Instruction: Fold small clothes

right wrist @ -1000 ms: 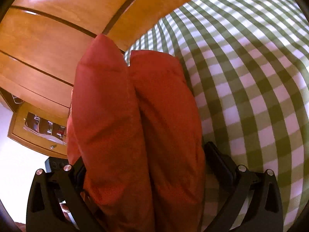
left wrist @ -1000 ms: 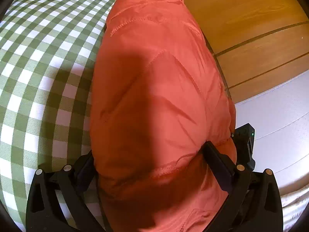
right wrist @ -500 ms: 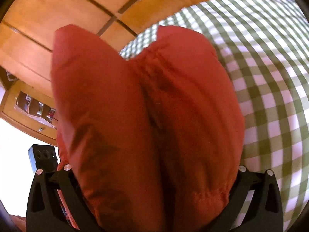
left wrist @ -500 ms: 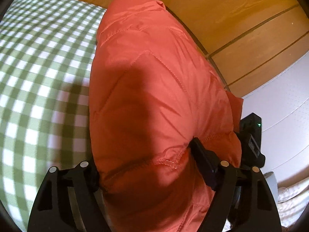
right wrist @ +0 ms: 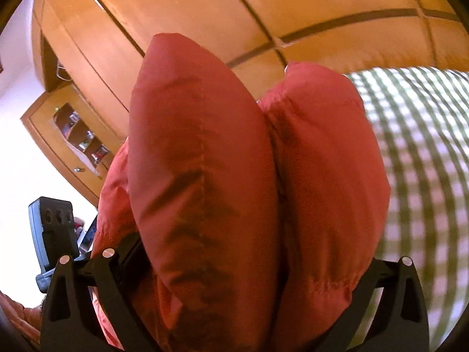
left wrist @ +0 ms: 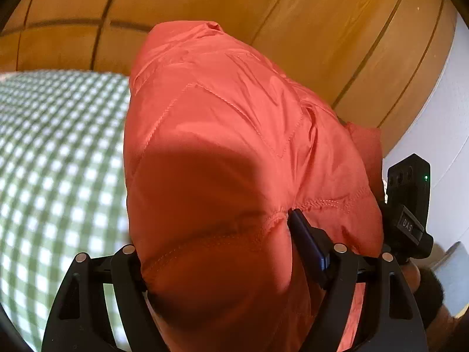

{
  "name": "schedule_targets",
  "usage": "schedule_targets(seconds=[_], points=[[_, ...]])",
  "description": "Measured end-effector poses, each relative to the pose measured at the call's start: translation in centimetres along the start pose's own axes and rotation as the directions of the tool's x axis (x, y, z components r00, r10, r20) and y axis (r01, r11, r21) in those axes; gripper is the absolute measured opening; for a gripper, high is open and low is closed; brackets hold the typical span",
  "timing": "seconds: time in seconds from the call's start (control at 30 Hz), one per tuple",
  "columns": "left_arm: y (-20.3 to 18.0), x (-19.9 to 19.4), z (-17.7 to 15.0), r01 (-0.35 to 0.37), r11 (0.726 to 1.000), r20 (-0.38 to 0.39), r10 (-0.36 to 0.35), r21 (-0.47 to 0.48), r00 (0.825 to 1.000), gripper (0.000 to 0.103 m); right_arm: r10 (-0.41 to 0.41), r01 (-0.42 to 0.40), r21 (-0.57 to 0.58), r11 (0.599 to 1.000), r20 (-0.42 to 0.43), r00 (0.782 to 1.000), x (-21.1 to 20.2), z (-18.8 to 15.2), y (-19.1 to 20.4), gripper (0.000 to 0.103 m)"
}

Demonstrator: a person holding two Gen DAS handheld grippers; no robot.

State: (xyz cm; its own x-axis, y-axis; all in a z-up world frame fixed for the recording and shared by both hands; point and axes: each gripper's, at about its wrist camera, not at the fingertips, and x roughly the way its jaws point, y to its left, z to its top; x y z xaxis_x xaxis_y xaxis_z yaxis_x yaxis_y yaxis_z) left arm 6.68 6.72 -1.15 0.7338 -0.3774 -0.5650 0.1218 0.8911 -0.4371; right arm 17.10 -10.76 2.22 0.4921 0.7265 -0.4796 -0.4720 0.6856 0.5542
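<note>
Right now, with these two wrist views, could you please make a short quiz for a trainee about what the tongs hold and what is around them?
1. True or false: the puffy orange-red quilted garment lies flat and untouched on the green-and-white checked cloth.
2. Which tongs are closed on the garment? A) only the left tongs B) only the right tongs C) both
3. Fill in: behind the garment stand ____ panels with dark seams.

Key: 1 false, it is bunched between the tongs in both wrist views; 2 C; 3 wooden.
</note>
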Motion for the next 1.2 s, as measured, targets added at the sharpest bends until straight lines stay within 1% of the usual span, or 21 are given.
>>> schedule_targets(seconds=[0.13, 0.17, 0.23, 0.33, 0.4, 0.47, 0.5, 0.53, 0.6, 0.63, 0.67, 0.7, 0.73, 0.8, 0.83, 0.9, 0.97, 1.0, 1.07, 1.13, 1.2], points=[[1.8, 0.1, 2.4, -0.033, 0.999, 0.033, 0.033, 0.011, 0.999, 0.077, 0.017, -0.016, -0.025, 1.0, 0.022, 1.0, 3.4, 2.0, 1.0, 0.098], [2.0, 0.6, 3.4, -0.048, 0.999, 0.045, 0.047, 0.017, 0.998, 0.077, 0.02, -0.019, -0.032, 0.999, 0.029, 0.999, 3.2, 2.4, 0.7, 0.098], [2.6, 1.1, 5.0, -0.07, 0.997, 0.066, 0.067, 0.03, 0.996, 0.076, 0.027, -0.025, -0.047, 0.999, 0.052, 0.998, 4.8, 4.1, 1.1, 0.098], [3.4, 2.1, 8.2, -0.108, 0.992, 0.108, 0.101, 0.062, 0.989, 0.076, 0.028, -0.024, -0.06, 0.998, 0.078, 0.997, 7.3, 6.0, 1.4, 0.098], [4.3, 2.7, 9.9, -0.124, 0.99, 0.125, 0.115, 0.071, 0.985, 0.076, 0.016, -0.009, -0.075, 0.997, 0.094, 0.995, 8.6, 7.0, 1.7, 0.098], [5.9, 4.5, 11.5, -0.135, 0.989, 0.133, 0.126, 0.064, 0.983, 0.076, -0.006, 0.015, -0.087, 0.996, 0.109, 0.994, 10.0, 7.8, 1.8, 0.098], [6.2, 4.9, 11.7, -0.138, 0.989, 0.127, 0.13, 0.056, 0.983, 0.076, -0.04, 0.049, -0.087, 0.995, 0.107, 0.994, 11.0, 8.0, 1.6, 0.098], [6.8, 5.7, 11.8, -0.143, 0.989, 0.113, 0.137, 0.042, 0.984, 0.078, -0.077, 0.084, -0.077, 0.993, 0.099, 0.992, 12.0, 8.3, 1.1, 0.098], [9.0, 8.3, 11.8, -0.203, 0.979, 0.042, 0.203, -0.004, 0.978, 0.092, -0.17, 0.172, -0.017, 0.985, 0.081, 0.982, 14.1, 8.2, -0.6, 0.099], [10.1, 9.1, 11.6, -0.221, 0.975, 0.014, 0.222, -0.035, 0.975, 0.095, -0.179, 0.178, 0.022, 0.984, 0.078, 0.981, 14.7, 8.1, -1.6, 0.101], [11.5, 9.4, 11.2, -0.21, 0.974, 0.019, 0.213, -0.081, 0.977, 0.1, -0.157, 0.151, 0.082, 0.985, 0.072, 0.985, 15.3, 7.9, -2.9, 0.101], [12.0, 9.3, 10.8, -0.196, 0.977, 0.035, 0.2, -0.084, 0.979, 0.1, -0.143, 0.135, 0.116, 0.984, 0.067, 0.987, 15.7, 7.7, -3.5, 0.101], [11.8, 9.1, 10.2, -0.21, 0.977, 0.059, 0.212, -0.041, 0.975, 0.1, -0.142, 0.133, 0.125, 0.983, 0.069, 0.987, 15.7, 7.5, -3.9, 0.101], [10.6, 8.6, 9.6, -0.263, 0.964, 0.095, 0.26, 0.028, 0.961, 0.1, -0.157, 0.148, 0.107, 0.983, 0.082, 0.984, 15.5, 7.0, -4.0, 0.101], [10.2, 8.4, 9.6, -0.285, 0.957, 0.102, 0.279, 0.047, 0.955, 0.1, -0.166, 0.158, 0.1, 0.982, 0.085, 0.982, 15.3, 6.8, -3.8, 0.101], [9.7, 7.9, 9.4, -0.305, 0.951, 0.105, 0.299, 0.046, 0.949, 0.1, -0.192, 0.184, 0.093, 0.978, 0.078, 0.978, 14.7, 6.1, -2.6, 0.101], [8.9, 6.7, 8.7, -0.319, 0.948, 0.1, 0.317, 0.009, 0.943, 0.1, -0.223, 0.217, 0.079, 0.973, 0.072, 0.972, 13.7, 5.5, -1.6, 0.101], [8.7, 6.0, 8.2, -0.315, 0.949, 0.099, 0.315, -0.023, 0.944, 0.1, -0.247, 0.242, 0.064, 0.968, 0.075, 0.966, 12.9, 5.5, -0.9, 0.101], [8.5, 5.2, 7.3, -0.294, 0.953, 0.113, 0.3, -0.066, 0.947, 0.1, -0.279, 0.277, 0.034, 0.96, 0.103, 0.955, 9.6, 5.3, -2.0, 0.101], [8.0, 3.9, 5.6, -0.285, 0.953, 0.147, 0.298, -0.103, 0.943, 0.1, -0.33, 0.336, -0.011, 0.942, 0.17, 0.929, 7.9, 5.9, -0.5, 0.101], [6.9, 2.6, 4.5, -0.279, 0.952, 0.164, 0.297, -0.126, 0.941, 0.1, -0.368, 0.39, -0.051, 0.919, 0.235, 0.899, 6.2, 6.3, 0.8, 0.101]])
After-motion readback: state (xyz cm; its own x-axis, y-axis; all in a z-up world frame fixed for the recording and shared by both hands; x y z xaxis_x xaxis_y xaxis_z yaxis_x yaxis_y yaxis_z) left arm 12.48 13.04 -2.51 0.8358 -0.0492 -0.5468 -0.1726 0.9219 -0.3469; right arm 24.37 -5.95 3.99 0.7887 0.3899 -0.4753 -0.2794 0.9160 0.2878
